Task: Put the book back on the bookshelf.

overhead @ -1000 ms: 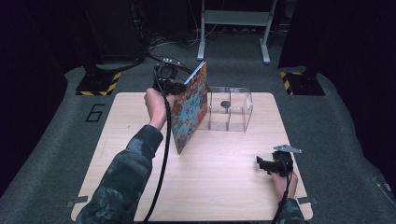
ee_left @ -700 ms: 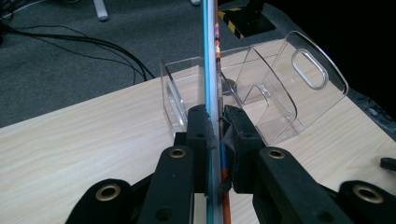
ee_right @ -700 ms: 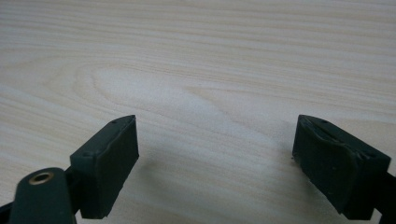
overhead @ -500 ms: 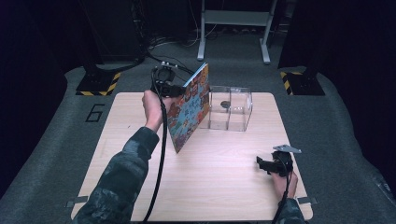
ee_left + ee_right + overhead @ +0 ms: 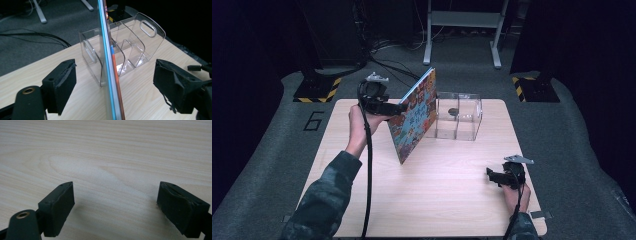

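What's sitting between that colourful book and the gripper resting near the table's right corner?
Nothing: in the high view only bare wooden table separates the book from the right gripper.

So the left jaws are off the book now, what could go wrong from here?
1. The book stands tilted on its lower edge, leaning toward the clear file rack. The left gripper has just been opening, pads clear of both covers, so the book may slide or topple.
2. The rack looks light; a falling book could shove it.
3. The right gripper rests open, far off at the table's near edge, likely too far to catch.
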A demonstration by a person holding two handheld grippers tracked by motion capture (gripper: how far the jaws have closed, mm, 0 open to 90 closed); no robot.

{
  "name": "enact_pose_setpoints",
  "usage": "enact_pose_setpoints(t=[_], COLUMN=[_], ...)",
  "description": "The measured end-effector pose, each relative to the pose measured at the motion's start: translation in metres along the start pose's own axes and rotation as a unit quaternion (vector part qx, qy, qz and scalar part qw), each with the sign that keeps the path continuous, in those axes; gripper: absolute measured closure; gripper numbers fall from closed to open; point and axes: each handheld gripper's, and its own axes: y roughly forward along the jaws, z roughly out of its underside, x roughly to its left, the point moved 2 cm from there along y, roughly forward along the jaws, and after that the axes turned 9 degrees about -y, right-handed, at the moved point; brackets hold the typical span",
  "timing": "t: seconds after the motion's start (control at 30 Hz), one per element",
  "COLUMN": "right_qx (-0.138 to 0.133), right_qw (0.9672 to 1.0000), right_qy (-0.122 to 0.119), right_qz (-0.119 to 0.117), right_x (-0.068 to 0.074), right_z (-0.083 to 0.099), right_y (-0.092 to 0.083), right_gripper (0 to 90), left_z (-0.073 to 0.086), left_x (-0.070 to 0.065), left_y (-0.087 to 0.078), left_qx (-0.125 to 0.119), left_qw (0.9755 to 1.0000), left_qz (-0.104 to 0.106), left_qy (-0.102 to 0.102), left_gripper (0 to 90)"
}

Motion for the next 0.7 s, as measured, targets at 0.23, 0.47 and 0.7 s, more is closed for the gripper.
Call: enact_pose_setpoints(t=[0.23, 0.47, 0.7], right_qx=[0.003, 0.001, 0.005], right_qw=[1.0, 0.9999, 0.9999], right_qy=[-0.008, -0.01, -0.008], right_qz=[0.002, 0.004, 0.004], right_x=[0.0, 0.0, 0.0], right_z=[0.0, 0.0, 0.0], right_y=[0.0, 0.001, 0.001], right_gripper=[13.6, 13.6, 13.7], left_z=[0.025, 0.059, 0.102], left_x=[0.0, 0.009, 0.035], left_y=[-0.031, -0.054, -0.064], left_qx=[-0.004, -0.003, 0.001], left_qw=[0.9997, 0.9992, 0.9991], left_qz=[0.006, -0.011, -0.038], left_qy=[0.025, 0.039, 0.021], left_gripper=[14.5, 12.7, 10.6])
